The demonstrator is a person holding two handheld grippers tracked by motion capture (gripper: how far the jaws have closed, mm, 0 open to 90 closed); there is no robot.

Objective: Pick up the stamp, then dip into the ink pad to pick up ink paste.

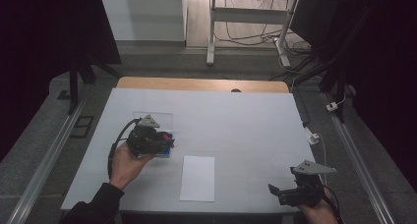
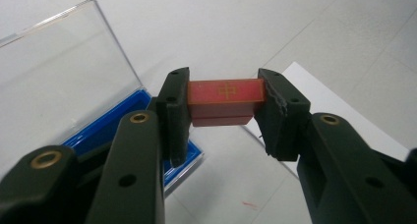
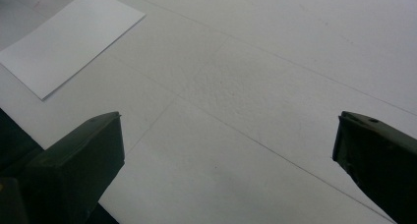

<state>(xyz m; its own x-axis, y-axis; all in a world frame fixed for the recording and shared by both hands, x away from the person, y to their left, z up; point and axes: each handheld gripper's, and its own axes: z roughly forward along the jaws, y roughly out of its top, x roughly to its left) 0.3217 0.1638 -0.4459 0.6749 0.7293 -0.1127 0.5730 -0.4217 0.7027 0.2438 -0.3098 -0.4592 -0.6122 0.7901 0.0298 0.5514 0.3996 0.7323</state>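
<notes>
Left tool (image 2: 223,113) clamps red stamp (image 2: 223,98) by its short ends, above blue case (image 2: 189,157) near counter's left edge. Stamp looks rigid, light, smooth-sided; an end grip should hold. Right tool (image 3: 226,150) gapes idle near front-right corner.

A white sheet of paper (image 1: 197,178) is lying flat on the white-covered table (image 1: 246,121), with cables (image 1: 255,37) trailing across the floor beyond.

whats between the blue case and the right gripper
In the high view, a white sheet of paper lies on the table between the blue case and the right gripper.
</notes>
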